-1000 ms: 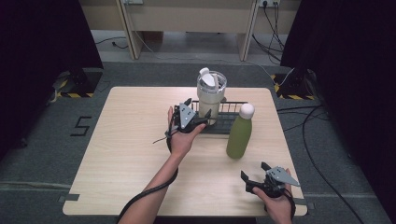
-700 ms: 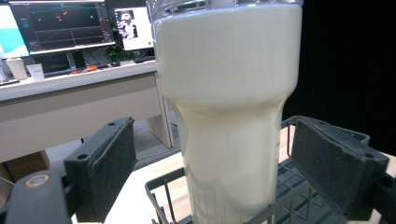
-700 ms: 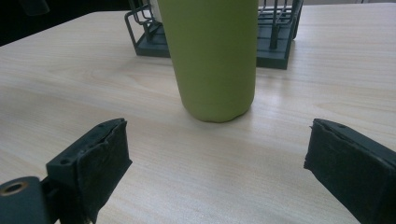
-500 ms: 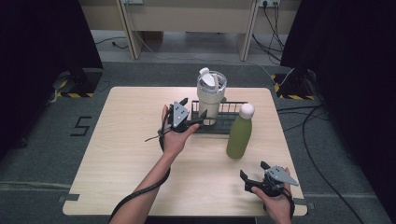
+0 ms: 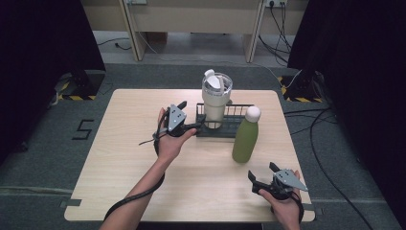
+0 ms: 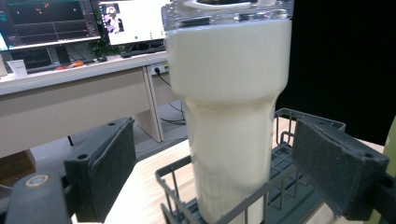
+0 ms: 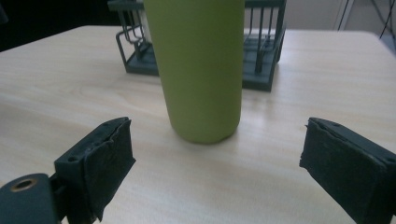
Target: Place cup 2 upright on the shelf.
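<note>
The wooden table [image 5: 143,167] lies under both my hands. Ahead of my left gripper [image 5: 187,115] stands the dark wire rack [image 5: 239,128], and upright in its near end is the cream tumbler [image 5: 215,98] with its clear lid. In the left gripper view the tumbler [image 6: 231,107] sits straight in front, between my two pads but beyond them, with the rack's rim [image 6: 205,200] crossing just below; the jaws are spread wide and touch nothing.

To the right of that gripper, just outside the rack on the bare wood, stands the green bottle [image 5: 246,136] with a white cap. My right gripper [image 5: 261,177] rests low near my edge of the table, its jaws also wide apart and empty, the bottle [image 7: 201,70] dead ahead and some way off.

I judge I am on the approach to the tumbler, not yet gripping. The next move calls for sliding the left gripper forward until the pads flank the narrower lower body above the rack wire, then closing squarely, so a lift won't snag the rack or tip the top-heavy cup.
</note>
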### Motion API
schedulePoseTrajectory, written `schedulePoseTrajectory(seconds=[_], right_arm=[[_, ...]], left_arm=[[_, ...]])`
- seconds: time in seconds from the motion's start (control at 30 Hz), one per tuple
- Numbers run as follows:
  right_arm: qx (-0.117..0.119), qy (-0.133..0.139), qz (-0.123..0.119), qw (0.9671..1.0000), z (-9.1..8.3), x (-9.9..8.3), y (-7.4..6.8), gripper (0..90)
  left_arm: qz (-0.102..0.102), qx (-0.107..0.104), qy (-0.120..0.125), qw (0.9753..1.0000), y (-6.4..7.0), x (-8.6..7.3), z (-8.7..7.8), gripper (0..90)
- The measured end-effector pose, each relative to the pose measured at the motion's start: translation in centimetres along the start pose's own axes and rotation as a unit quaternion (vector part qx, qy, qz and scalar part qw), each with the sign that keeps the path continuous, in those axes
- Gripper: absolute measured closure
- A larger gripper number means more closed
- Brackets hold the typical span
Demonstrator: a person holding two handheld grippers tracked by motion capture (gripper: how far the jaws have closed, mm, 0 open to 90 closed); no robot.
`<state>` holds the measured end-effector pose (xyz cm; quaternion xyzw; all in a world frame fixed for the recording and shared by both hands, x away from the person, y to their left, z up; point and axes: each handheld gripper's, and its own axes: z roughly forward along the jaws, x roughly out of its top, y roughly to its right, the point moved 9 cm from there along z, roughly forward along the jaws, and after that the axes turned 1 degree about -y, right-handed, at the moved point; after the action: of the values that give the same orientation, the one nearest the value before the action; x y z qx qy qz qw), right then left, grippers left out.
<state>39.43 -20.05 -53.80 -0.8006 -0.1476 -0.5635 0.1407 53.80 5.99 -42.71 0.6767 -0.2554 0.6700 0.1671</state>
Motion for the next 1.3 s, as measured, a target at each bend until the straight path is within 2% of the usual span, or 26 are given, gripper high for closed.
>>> schedulePoseTrajectory(seconds=[0.2, 0.23, 0.33, 0.37, 0.6, 0.83, 0.87, 0.9, 1.0, 1.07, 1.3], right_arm=[[-0.006, 0.018, -0.006, 0.9998, 0.2, 1.8, -0.1, 9.2], [-0.005, 0.022, -0.006, 0.9997, 0.4, 2.2, -0.1, 9.4], [-0.003, 0.031, -0.008, 0.9995, 0.7, 3.2, -0.3, 9.7], [-0.003, 0.031, -0.008, 0.9995, 0.7, 3.2, -0.3, 9.7], [0.000, 0.050, -0.021, 0.9985, 2.0, 5.2, -0.9, 10.7], [0.001, 0.069, -0.036, 0.9969, 3.3, 7.8, -1.3, 11.4], [0.001, 0.071, -0.037, 0.9968, 3.5, 8.0, -1.3, 11.6], [0.001, 0.071, -0.037, 0.9968, 3.5, 8.0, -1.3, 11.6], [0.002, 0.076, -0.039, 0.9964, 4.0, 9.0, -1.4, 12.4], [0.002, 0.079, -0.038, 0.9961, 4.3, 9.4, -1.5, 13.0], [0.002, 0.085, -0.046, 0.9953, 5.2, 10.2, -1.7, 14.9]], left_arm=[[-0.001, 0.003, 0.001, 1.0000, -1.1, 0.4, -0.8, 13.3], [-0.007, 0.000, -0.001, 1.0000, -1.1, 0.4, -0.9, 13.3], [-0.002, 0.004, 0.008, 1.0000, -1.6, 0.9, -1.1, 13.2], [-0.007, 0.000, 0.007, 0.9999, -1.5, 0.9, -1.1, 13.2], [-0.003, 0.005, 0.004, 1.0000, -2.3, 0.8, -1.6, 13.2], [-0.009, 0.012, 0.010, 0.9998, -3.2, 0.9, -2.6, 12.7], [-0.004, 0.014, 0.012, 0.9998, -3.4, 0.9, -2.7, 12.7], [-0.010, 0.014, 0.010, 0.9998, -3.5, 0.8, -2.9, 12.7], [-0.004, 0.017, 0.013, 0.9998, -3.9, 0.9, -3.4, 12.3], [-0.007, 0.017, 0.010, 0.9998, -4.0, 0.9, -3.5, 12.3], [-0.005, 0.022, 0.012, 0.9997, -4.8, 1.0, -4.5, 11.8]])
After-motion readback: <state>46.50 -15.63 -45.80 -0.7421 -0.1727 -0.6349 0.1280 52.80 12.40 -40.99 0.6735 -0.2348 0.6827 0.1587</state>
